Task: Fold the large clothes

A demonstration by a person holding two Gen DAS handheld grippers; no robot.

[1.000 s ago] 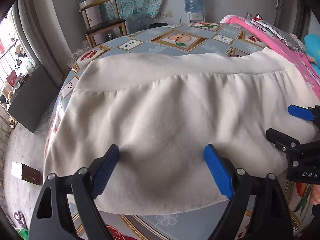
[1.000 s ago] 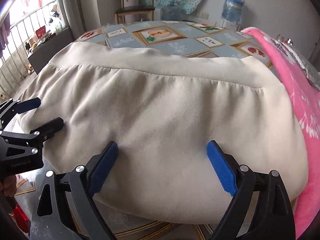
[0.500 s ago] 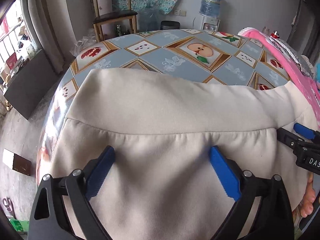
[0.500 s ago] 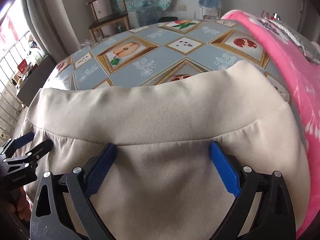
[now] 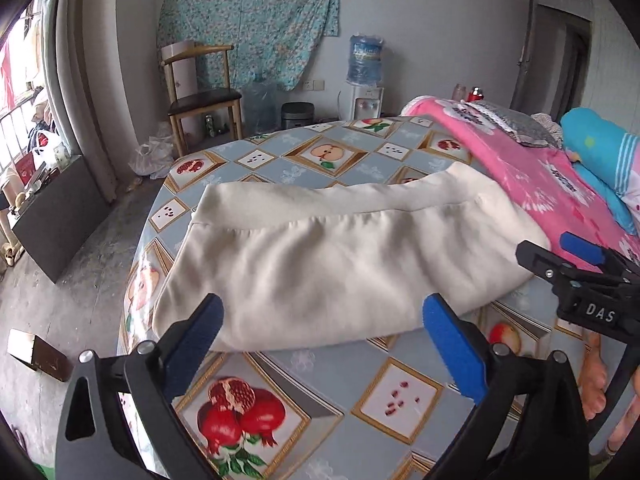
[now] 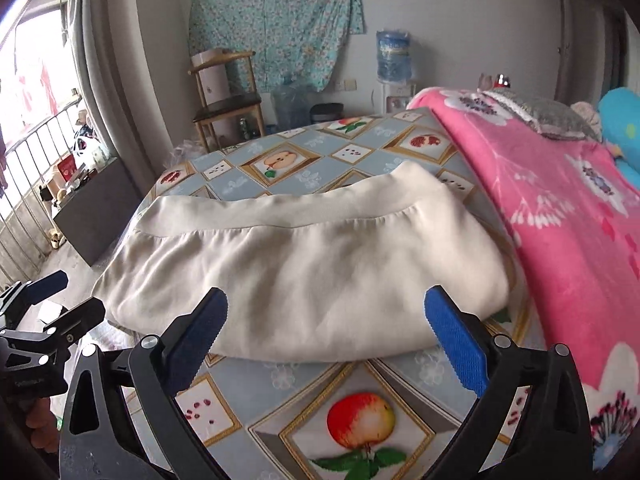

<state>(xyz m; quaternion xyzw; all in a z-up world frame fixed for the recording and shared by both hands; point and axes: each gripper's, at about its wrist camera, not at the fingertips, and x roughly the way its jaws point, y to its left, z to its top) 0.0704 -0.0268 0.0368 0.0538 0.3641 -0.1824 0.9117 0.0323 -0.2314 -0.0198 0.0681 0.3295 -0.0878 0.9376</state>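
Note:
A cream garment (image 5: 340, 248), folded into a wide band with its ribbed hem on the far side, lies flat on the round table (image 5: 304, 364); it also shows in the right wrist view (image 6: 312, 264). My left gripper (image 5: 320, 332) is open and empty, held just short of the garment's near edge. My right gripper (image 6: 326, 326) is open and empty at the near edge too. The right gripper shows at the right of the left wrist view (image 5: 560, 250). The left gripper shows at the left of the right wrist view (image 6: 60, 296).
The table has a fruit-pattern cloth (image 6: 360, 420). A pink blanket (image 6: 560, 216) covers its right side, with a blue pillow (image 5: 600, 152) beyond. A wooden chair (image 5: 200, 96) and a water dispenser (image 5: 366, 80) stand by the far wall. A dark cabinet (image 5: 56, 224) stands left.
Both grippers have drawn back and up from over the garment to its near edge. The garment now lies whole in view, and more table shows in front of it.

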